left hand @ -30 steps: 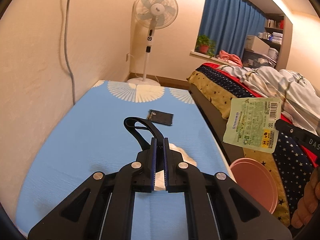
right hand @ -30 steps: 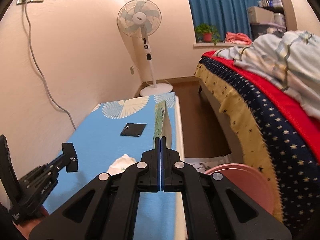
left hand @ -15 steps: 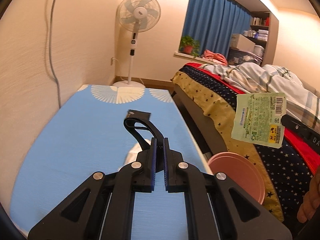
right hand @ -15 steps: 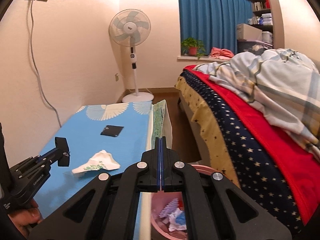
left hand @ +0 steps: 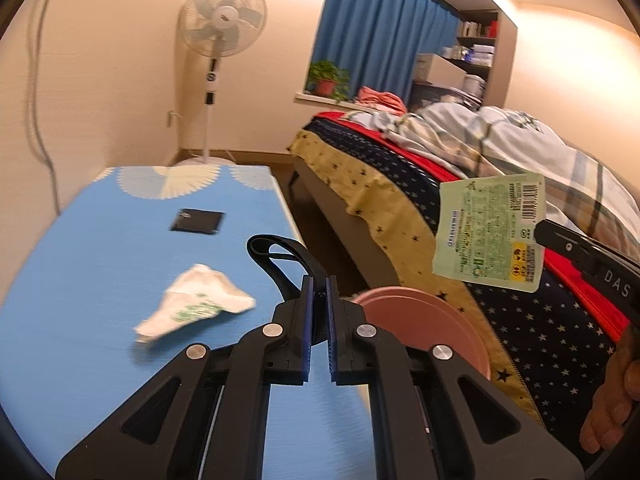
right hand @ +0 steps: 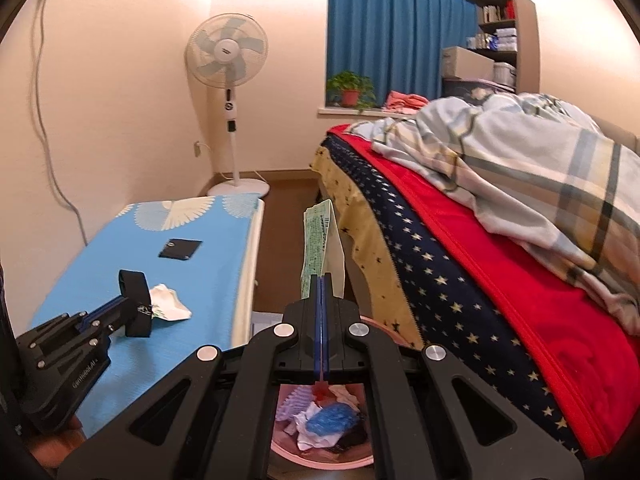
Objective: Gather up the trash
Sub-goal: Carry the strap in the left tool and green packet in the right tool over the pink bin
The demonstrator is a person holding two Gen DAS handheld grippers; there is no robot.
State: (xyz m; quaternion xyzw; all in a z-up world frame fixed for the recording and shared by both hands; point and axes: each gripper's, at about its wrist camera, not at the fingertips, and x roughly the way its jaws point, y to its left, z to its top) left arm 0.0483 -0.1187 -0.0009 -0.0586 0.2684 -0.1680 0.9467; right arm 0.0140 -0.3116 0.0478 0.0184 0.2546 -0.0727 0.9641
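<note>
The green wrapper (right hand: 320, 236) is thin, light and floppy. It is pinched at its bottom edge by the closed right hand-held gripper (right hand: 322, 292) and is held above the pink bin (right hand: 320, 454). The left hand-held gripper (left hand: 318, 304) is closed on a black strap (left hand: 280, 256).

A low table with a blue patterned cover (right hand: 132, 256) stood at 9 o'clock of the pink round plastic bin (right hand: 320, 456); a bed with a star-printed spread (right hand: 460, 280) lay at 3 o'clock. On the table, a crumpled white paper wrapper (left hand: 196, 304) lay at 6 o'clock of a flat black pouch (left hand: 197, 221). A white pedestal fan (right hand: 228, 60) stood at 12 o'clock, behind the table.
</note>
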